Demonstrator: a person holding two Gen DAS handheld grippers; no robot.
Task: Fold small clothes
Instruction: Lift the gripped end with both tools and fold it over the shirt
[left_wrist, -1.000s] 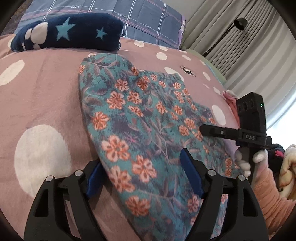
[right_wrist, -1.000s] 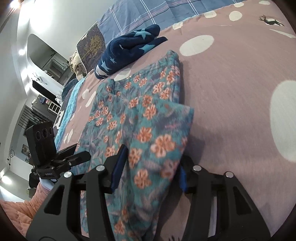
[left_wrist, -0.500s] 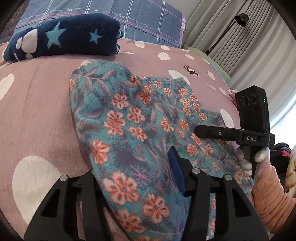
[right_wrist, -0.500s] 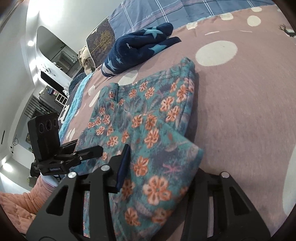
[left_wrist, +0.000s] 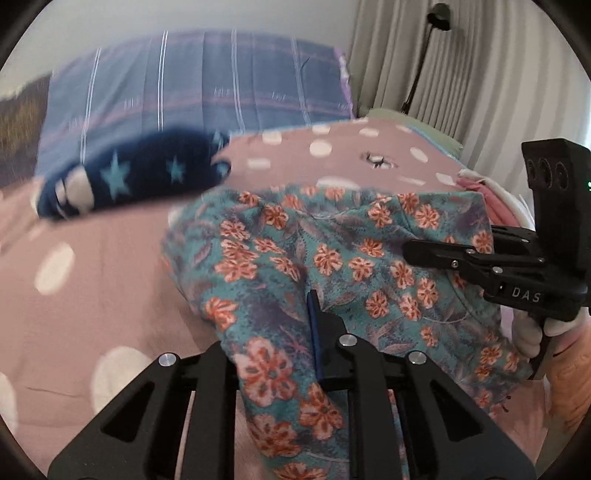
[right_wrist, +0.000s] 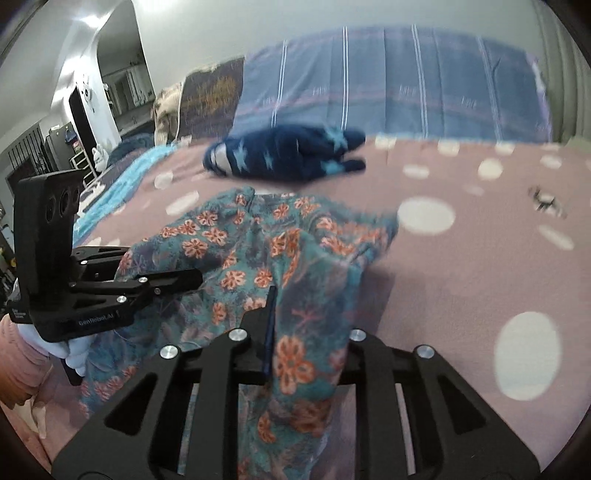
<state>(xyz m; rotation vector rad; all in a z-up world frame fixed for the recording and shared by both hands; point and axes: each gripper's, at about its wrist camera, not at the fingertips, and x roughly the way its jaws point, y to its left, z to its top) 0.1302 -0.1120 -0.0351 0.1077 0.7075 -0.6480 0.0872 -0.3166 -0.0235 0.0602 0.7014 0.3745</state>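
One floral garment (left_wrist: 332, 258), teal with orange flowers, lies on the bed's pink dotted blanket (left_wrist: 110, 266), and we have its near edge lifted at two places. Our left claw (left_wrist: 280, 354) is closing, with a bunched fold of that cloth pinched between its pads. Our right claw (right_wrist: 306, 354) is closing too, and cloth is pinched between its pads as well, draping down over them. From the left wrist view the right claw (left_wrist: 417, 251) reaches in over the garment's right side. Beyond the garment a navy star-patterned fleece (left_wrist: 133, 177) rests on the blanket, near a blue plaid pillow (left_wrist: 207, 81). Both views are blurred.
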